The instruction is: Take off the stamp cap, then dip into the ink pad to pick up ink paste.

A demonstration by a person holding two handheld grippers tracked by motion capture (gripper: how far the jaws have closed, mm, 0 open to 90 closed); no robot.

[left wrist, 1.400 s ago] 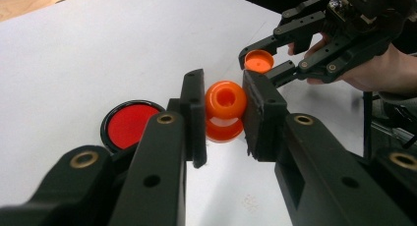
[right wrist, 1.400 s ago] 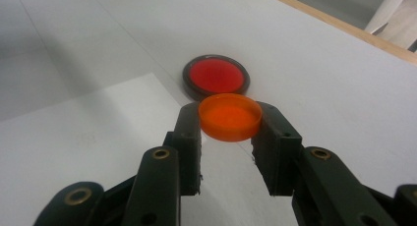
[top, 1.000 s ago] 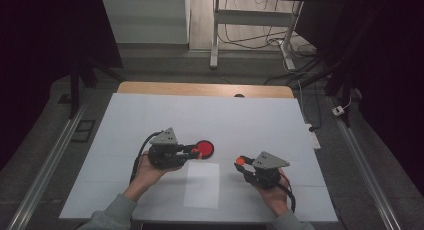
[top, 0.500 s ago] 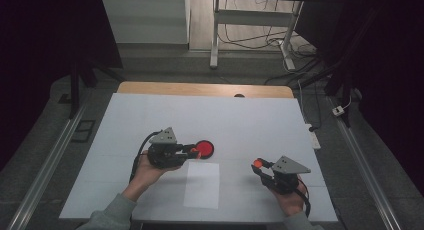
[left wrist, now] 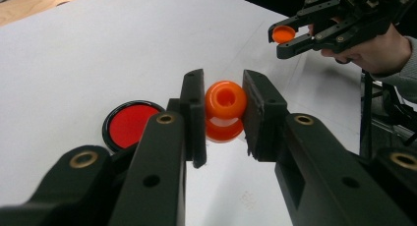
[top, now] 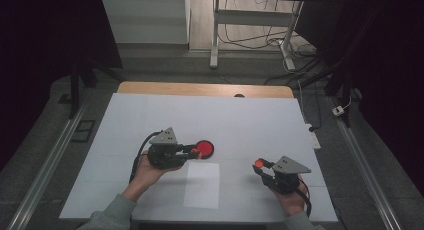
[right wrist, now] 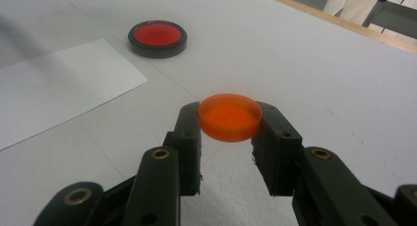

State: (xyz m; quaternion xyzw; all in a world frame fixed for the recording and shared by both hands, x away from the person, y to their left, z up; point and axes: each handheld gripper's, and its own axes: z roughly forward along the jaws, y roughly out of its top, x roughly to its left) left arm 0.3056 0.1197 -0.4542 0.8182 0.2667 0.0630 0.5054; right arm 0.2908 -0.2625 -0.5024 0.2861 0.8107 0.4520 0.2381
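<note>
Near edge of the white table point(top: 150, 115): your forearms come in at 6 o'clock. Your right hand point(top: 289, 200) holds the right gripper point(right wrist: 229, 132) at approx 4 o'clock of table centre, jaws pointing toward 10 o'clock. Its jaws are clenched on an orange cap point(right wrist: 229, 116), a shallow disc pinched by its rim, held flat. In the left gripper view the same cap point(left wrist: 283, 34) sits between the jaw tips up at 1 o'clock, above the surface as far as can be told.

W/ your left hand point(top: 145, 172) you hold the left gripper point(left wrist: 223, 110) at approx 8 o'clock of centre, jaws pointing toward 3 o'clock. Its jaws grasp a small orange bottle point(left wrist: 225, 110), squeezed from both sides w/ its open mouth facing the camera. Can't tell if the bottle touches the table.

Between the two grippers, nearer you, a white paper sheet point(top: 202, 185) lies flat on the table.

Just past the left jaw tips: a round black dish w/ red inside point(top: 204, 148), flat on the table, close beside the bottle, apart from the sheet. In the right gripper view that dish point(right wrist: 157, 38) sits at 11 o'clock, beyond the sheet's corner.

Far side at 12 o'clock: the table's wooden edge strip point(top: 200, 89), then floor w/ cables point(top: 250, 40).
</note>
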